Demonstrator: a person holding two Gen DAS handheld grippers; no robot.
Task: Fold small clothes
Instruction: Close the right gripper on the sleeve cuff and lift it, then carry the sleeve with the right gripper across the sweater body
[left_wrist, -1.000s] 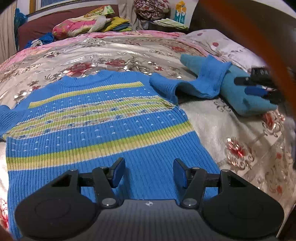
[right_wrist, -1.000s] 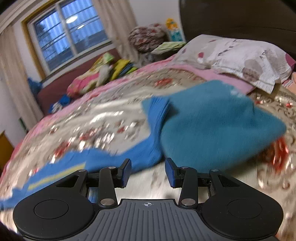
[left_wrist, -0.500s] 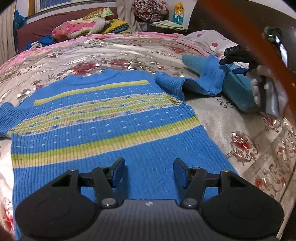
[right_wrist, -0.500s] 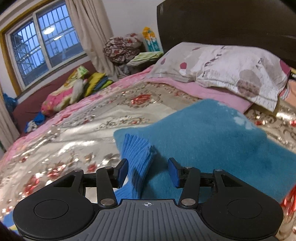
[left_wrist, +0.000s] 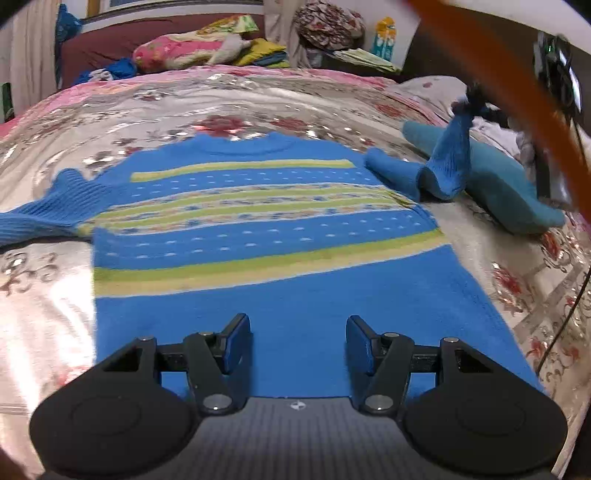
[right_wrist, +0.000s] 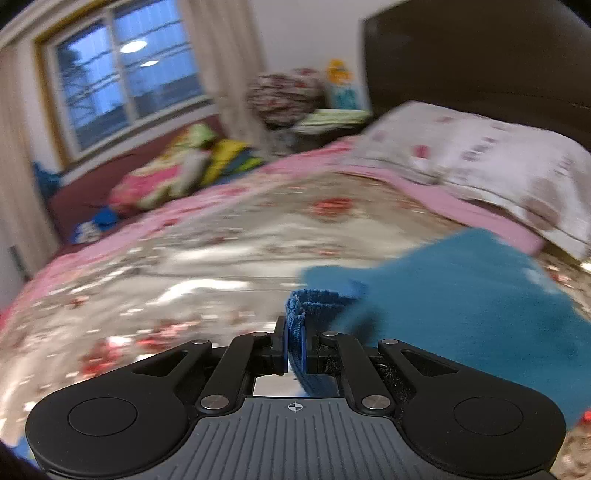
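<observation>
While the blue striped sweater (left_wrist: 273, 236) lies flat on the bed (left_wrist: 258, 99), the left gripper (left_wrist: 298, 341) hangs over its bottom part w/ fingers apart, nothing btwn them. Its right sleeve (left_wrist: 448, 155) is pulled up by the right gripper (left_wrist: 468, 106). Right wrist view: right gripper (right_wrist: 294, 349) is clamped on the sleeve cuff (right_wrist: 297, 321), next to a teal cloth (right_wrist: 480, 306).

Each hand-held gripper (right_wrist: 294, 350) is black, with blue pads (left_wrist: 236, 341), silver screws, ribbed grey base.
</observation>
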